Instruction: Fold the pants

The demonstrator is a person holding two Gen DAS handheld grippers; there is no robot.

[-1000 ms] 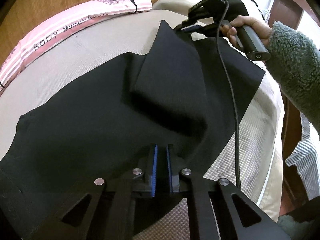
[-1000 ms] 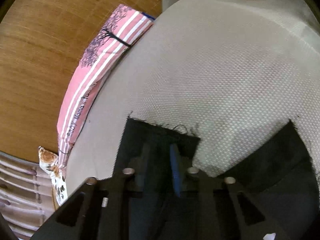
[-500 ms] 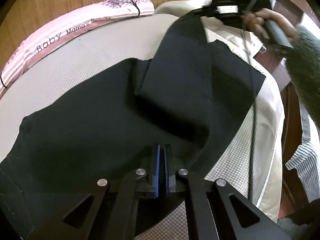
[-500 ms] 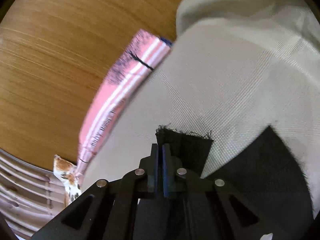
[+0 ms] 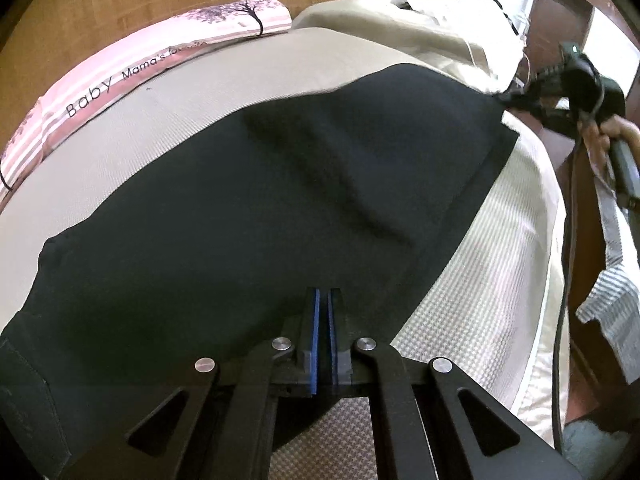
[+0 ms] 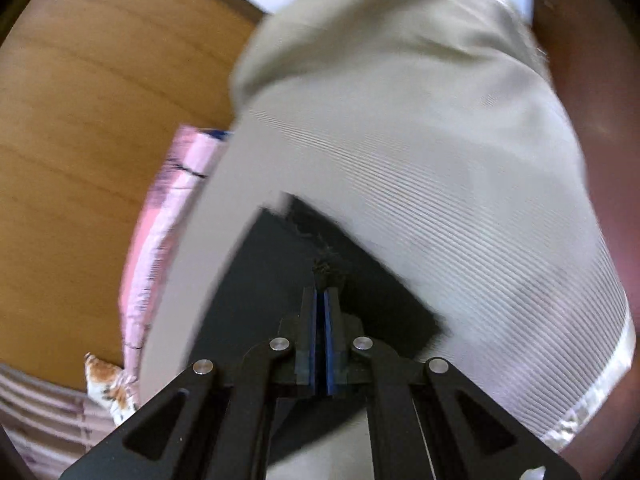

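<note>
Pants (image 5: 260, 208) | on bed (image 5: 492, 280) | both claws apparently clamping edges

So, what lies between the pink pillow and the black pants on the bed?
Only a bare strip of beige bed cover lies between the pink pillow and the pants; nothing rests on it. The left wrist view shows this most clearly.

A beige woven bed cover (image 5: 480, 280) carries the black pants (image 5: 260, 208) spread flat, a pink striped cloth (image 5: 120, 80) along its far edge
</note>
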